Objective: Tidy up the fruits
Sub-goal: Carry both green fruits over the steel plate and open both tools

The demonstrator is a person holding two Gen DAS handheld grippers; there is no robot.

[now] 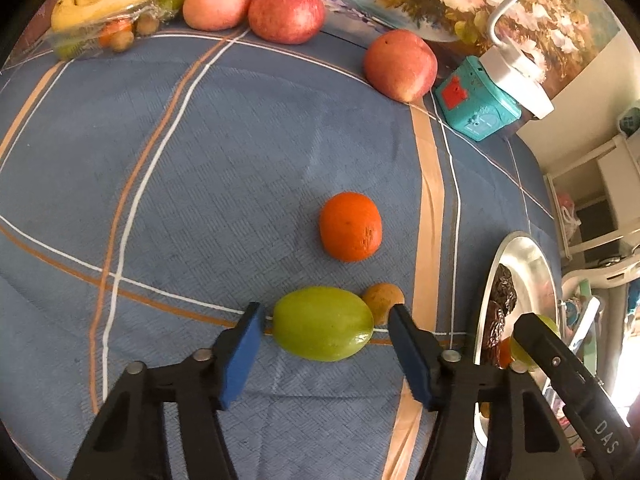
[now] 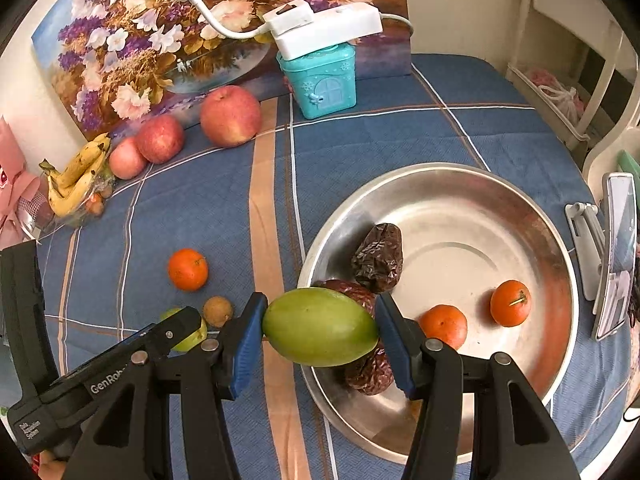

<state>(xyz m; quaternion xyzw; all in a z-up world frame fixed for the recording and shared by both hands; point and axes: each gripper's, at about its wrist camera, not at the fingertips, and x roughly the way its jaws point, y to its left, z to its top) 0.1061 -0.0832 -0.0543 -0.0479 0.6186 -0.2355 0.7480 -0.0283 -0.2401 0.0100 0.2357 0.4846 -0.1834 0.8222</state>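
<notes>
Left tongs (image 1: 326,334) sit spread around a green fruit (image 1: 322,323) lying on the table's blue plaid cloth (image 1: 160,200), pads just off it. Right tongs (image 2: 320,330) pinch another green fruit (image 2: 320,327) over the steel plate's (image 2: 552,240) near edge, above the dates (image 2: 378,258).
</notes>
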